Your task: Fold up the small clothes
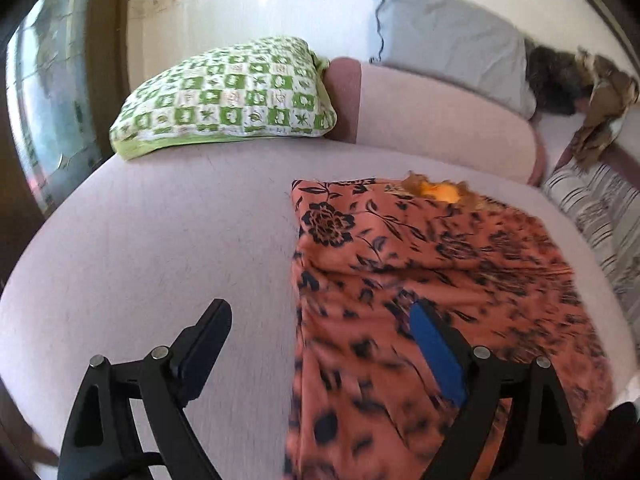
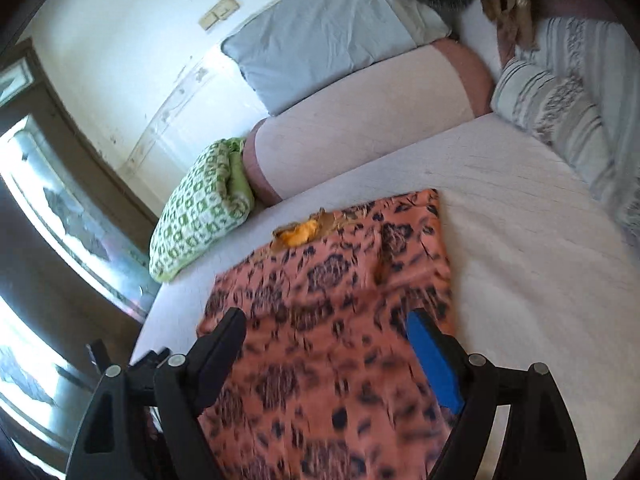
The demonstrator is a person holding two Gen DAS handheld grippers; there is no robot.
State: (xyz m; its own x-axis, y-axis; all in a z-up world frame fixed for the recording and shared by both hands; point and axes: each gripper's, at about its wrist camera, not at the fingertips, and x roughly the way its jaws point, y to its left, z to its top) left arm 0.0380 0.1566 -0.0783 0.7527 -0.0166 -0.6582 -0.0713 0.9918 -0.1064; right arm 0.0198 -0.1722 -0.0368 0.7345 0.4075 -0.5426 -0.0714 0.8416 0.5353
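Note:
An orange garment with a dark flower print (image 1: 424, 276) lies flat on the pale bed sheet (image 1: 160, 248). A yellow-orange lining (image 1: 438, 192) shows at its far edge. My left gripper (image 1: 320, 332) is open above the garment's left edge, with its right finger over the cloth and its left finger over the sheet. In the right wrist view the same garment (image 2: 332, 308) lies under my right gripper (image 2: 326, 344), which is open and empty, both fingers over the cloth. The lining (image 2: 298, 234) shows at the far edge there too.
A green checked pillow (image 1: 228, 100) lies at the far left. A long pink bolster (image 1: 432, 120) and a grey-blue pillow (image 1: 448, 44) lie behind the garment. A striped cushion (image 2: 556, 116) lies at the right. A window (image 2: 60, 216) is on the left.

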